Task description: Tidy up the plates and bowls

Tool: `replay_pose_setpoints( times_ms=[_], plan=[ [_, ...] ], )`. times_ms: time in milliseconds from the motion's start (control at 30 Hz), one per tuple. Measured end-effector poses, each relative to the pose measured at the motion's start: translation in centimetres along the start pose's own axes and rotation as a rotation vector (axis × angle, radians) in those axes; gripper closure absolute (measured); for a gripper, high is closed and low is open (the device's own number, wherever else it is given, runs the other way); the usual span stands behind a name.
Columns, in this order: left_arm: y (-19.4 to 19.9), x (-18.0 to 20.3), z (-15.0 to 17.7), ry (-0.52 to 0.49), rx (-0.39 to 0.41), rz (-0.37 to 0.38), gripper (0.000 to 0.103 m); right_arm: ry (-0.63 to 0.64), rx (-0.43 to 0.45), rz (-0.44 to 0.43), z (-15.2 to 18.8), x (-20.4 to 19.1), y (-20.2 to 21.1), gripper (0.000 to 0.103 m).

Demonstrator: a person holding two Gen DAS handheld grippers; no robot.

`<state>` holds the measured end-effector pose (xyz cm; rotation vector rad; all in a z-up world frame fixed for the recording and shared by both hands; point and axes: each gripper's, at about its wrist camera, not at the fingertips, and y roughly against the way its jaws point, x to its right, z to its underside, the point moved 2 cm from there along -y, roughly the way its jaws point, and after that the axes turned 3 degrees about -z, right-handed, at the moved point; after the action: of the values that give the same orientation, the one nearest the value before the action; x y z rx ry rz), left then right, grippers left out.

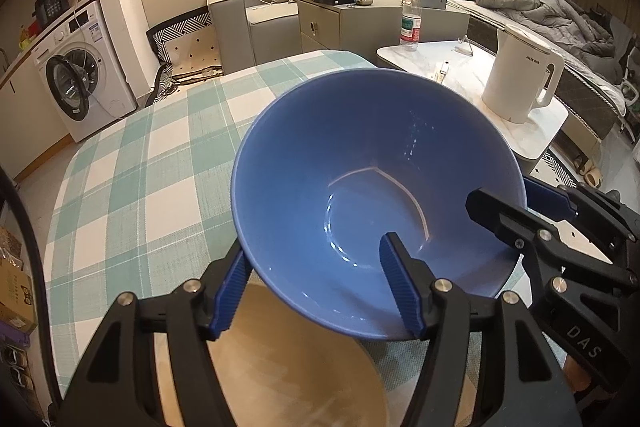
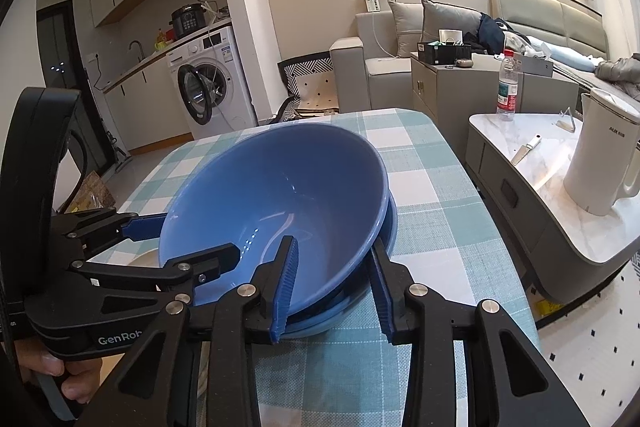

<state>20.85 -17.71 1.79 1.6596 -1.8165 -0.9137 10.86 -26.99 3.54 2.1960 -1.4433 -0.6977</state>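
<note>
A blue bowl (image 1: 360, 167) (image 2: 260, 187) sits tilted inside a second blue bowl (image 2: 391, 227) on the checked tablecloth. A beige plate (image 1: 288, 367) (image 2: 140, 261) lies partly under them. My left gripper (image 1: 316, 247) (image 2: 199, 237) straddles the near-left rim, one finger outside and one inside. Its jaws stand wide and do not clamp the wall. My right gripper (image 2: 333, 243) (image 1: 498, 191) straddles the right rim, inner pad in the top bowl and outer finger against the lower bowl's wall, shut on the two walls.
The teal and white checked tablecloth (image 1: 140, 167) stretches away beyond the bowls. To the right stands a marble side table (image 2: 540, 167) with a white kettle (image 1: 520, 75) and a water bottle (image 1: 411, 19). A hand (image 2: 52, 367) holds the left gripper's handle.
</note>
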Motion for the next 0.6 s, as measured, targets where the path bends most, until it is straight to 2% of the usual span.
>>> replay_pose_setpoints(
  times_ms=[167,233,367,467,567,600],
  plan=[
    [-0.07,-0.20,0.08,0.005,-0.010,0.012,0.038,0.009,-0.003,-0.001,0.03,-0.04,-0.11,0.062],
    [-0.21,-0.30,0.15,0.008,-0.018,0.019,0.037,0.010,-0.005,-0.011,0.06,-0.08,-0.13,0.051],
    [-0.27,-0.27,0.33,-0.001,-0.026,0.029,0.034,0.020,-0.009,-0.008,0.23,0.08,-0.16,0.050],
    [-0.23,-0.38,0.48,-0.002,-0.029,0.031,0.030,0.009,-0.016,-0.014,0.28,0.35,-0.16,0.046],
    [-0.15,-0.74,0.60,0.010,-0.032,0.039,0.026,0.005,-0.010,-0.015,0.29,0.56,0.03,0.037],
    [-0.11,-0.86,0.62,0.015,-0.032,0.043,0.026,0.003,-0.007,-0.015,0.21,0.60,0.06,0.030]
  ],
)
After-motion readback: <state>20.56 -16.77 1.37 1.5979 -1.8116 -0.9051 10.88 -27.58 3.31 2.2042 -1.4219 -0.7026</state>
